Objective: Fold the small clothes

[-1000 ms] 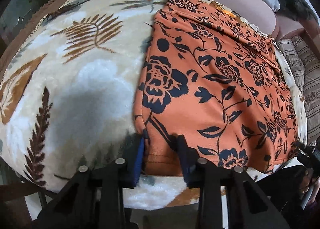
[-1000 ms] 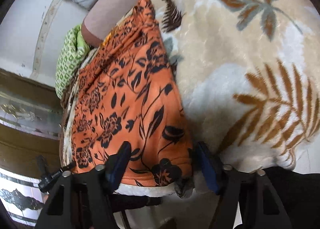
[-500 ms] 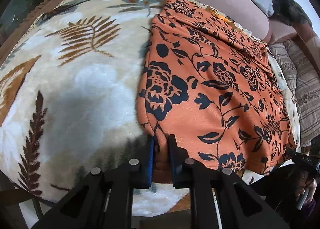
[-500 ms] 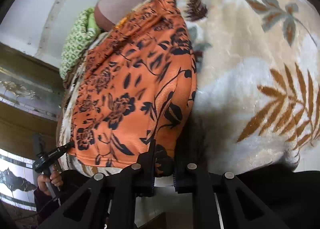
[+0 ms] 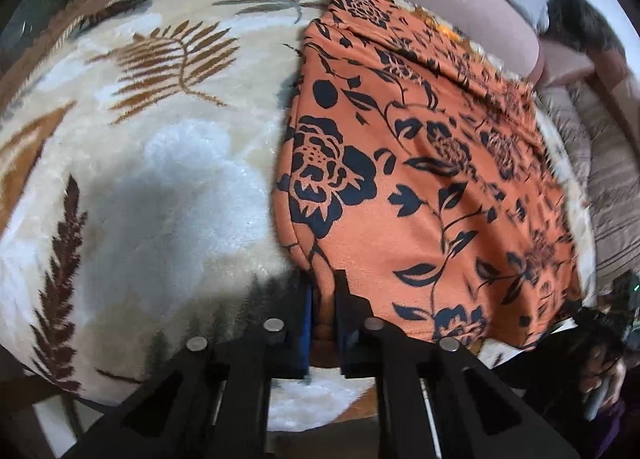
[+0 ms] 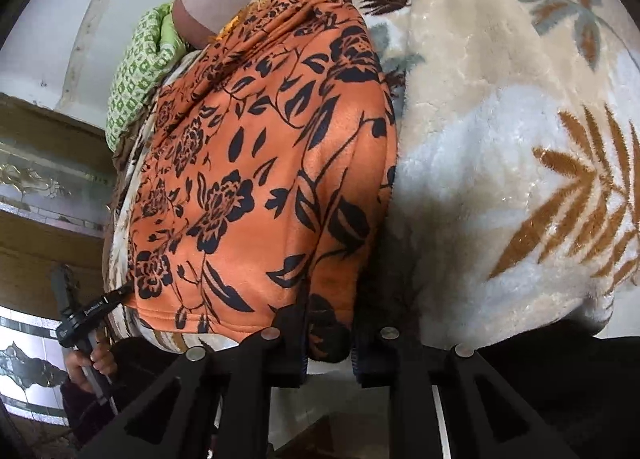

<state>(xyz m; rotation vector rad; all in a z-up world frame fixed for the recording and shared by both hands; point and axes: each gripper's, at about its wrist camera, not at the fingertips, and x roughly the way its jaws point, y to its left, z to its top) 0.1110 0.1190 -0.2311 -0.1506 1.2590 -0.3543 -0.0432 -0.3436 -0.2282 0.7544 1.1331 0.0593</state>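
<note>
An orange garment with a black flower print (image 5: 420,163) lies flat on a cream blanket with leaf patterns (image 5: 152,179). My left gripper (image 5: 323,299) is shut on the garment's near left corner, with the hem pinched between its pads. In the right wrist view the same orange garment (image 6: 260,179) spreads away to the upper left. My right gripper (image 6: 330,323) is shut on its near right corner, a bunch of cloth squeezed between the fingers. The left gripper (image 6: 116,295) shows there at the far corner, held by a hand (image 6: 94,363).
A green patterned cloth (image 6: 140,71) lies beyond the garment at the blanket's far end. A pinkish cushion (image 5: 452,7) and a striped cushion (image 5: 608,187) border the blanket. The blanket's cream surface (image 6: 500,139) stretches wide beside the garment. A carved wooden frame (image 6: 44,163) stands at left.
Both grippers went from open astride the hem to shut on the garment's two near corners. The cloth has puckered slightly at each grip; the hands have barely shifted.
</note>
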